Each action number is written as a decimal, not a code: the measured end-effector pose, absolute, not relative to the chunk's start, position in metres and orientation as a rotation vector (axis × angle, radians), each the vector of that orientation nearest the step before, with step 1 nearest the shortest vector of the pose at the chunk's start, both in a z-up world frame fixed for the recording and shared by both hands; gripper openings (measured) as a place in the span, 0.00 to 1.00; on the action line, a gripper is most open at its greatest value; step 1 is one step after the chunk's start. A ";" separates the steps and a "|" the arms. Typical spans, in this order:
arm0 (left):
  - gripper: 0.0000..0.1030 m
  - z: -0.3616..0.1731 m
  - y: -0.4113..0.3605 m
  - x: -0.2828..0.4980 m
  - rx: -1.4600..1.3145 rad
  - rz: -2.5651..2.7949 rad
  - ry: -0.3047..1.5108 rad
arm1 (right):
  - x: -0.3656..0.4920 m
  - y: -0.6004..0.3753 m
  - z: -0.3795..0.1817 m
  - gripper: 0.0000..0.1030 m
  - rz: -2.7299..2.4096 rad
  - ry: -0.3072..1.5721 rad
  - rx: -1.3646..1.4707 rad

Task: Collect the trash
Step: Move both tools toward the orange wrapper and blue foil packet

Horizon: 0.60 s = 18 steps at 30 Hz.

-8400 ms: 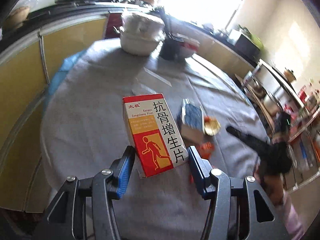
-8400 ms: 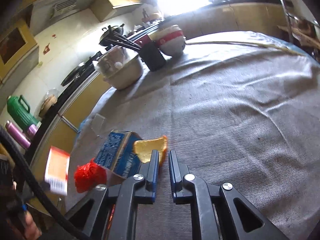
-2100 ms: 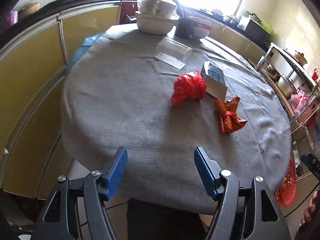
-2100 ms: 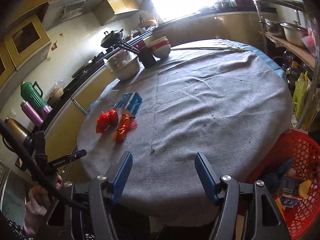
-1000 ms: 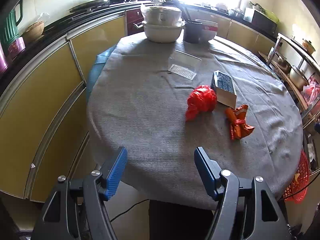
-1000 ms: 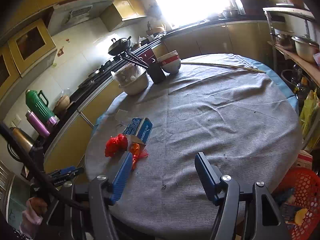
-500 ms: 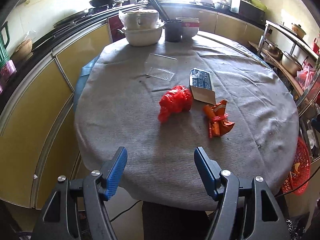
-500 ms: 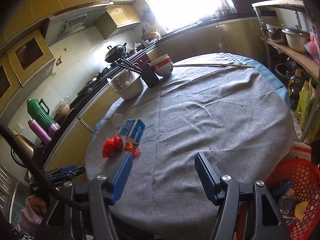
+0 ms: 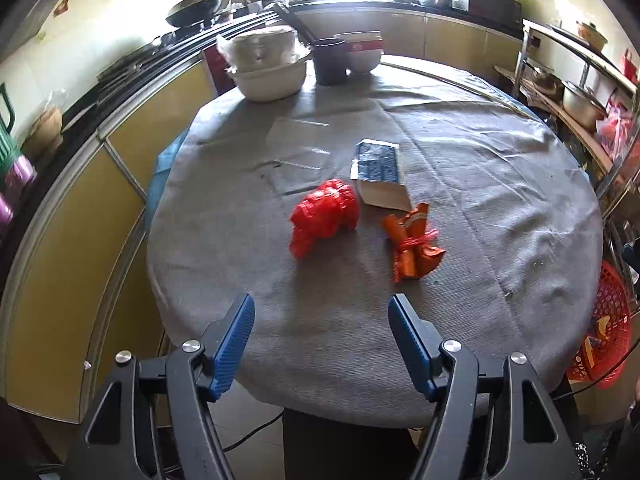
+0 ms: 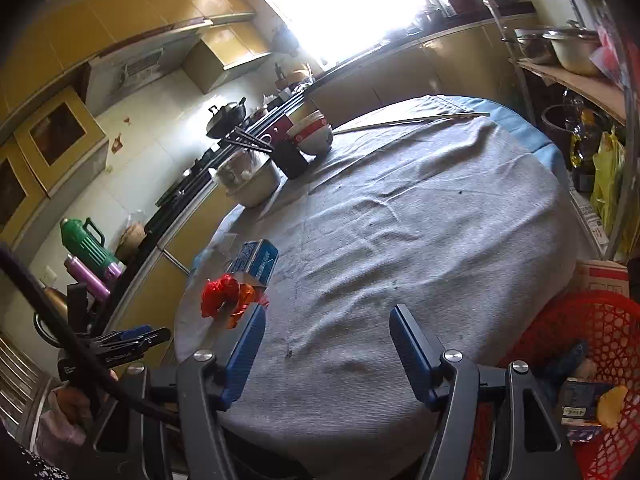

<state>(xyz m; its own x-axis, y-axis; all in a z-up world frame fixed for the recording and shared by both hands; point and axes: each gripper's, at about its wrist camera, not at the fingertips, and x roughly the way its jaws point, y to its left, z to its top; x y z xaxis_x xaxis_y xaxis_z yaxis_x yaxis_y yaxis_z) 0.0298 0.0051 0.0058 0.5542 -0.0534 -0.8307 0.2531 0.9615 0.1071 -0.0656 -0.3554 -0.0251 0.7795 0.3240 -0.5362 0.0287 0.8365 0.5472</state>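
Three trash items frame centre: crumpled red bag (image 9: pixel 323 216), blue-white box (image 9: pixel 379 172), tied orange wrapper (image 9: pixel 412 246). Left gripper (image 9: pixel 320 336), right gripper (image 10: pixel 326 344) wide, empty.

My round table wears a grey woven cloth (image 9: pixel 460 184) that looks rough, matt and a bit wrinkly. On it sits a crumpled red plastic bag (image 9: pixel 324 216), thin and shiny. Next to it is an orange foil wrapper (image 9: pixel 412 246) that looks glossy and creased. The blue and white paper box (image 9: pixel 380 172) looks smooth, with a dull cardboard side. Beside the table is a red plastic mesh basket (image 10: pixel 592 344), shiny and full of holes. My left tongs (image 9: pixel 320 332) have ridged blue pads (image 9: pixel 234 340) on smooth black plastic arms with shiny metal screws.
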 end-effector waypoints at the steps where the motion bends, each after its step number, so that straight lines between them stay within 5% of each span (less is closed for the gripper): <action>1: 0.68 0.007 0.001 0.030 0.234 -0.185 0.966 | -0.068 -0.359 -0.027 0.67 0.168 0.662 0.574; 18: 0.69 0.022 -0.014 0.046 0.196 -0.225 0.889 | -0.062 -0.360 -0.016 0.67 0.160 0.749 0.575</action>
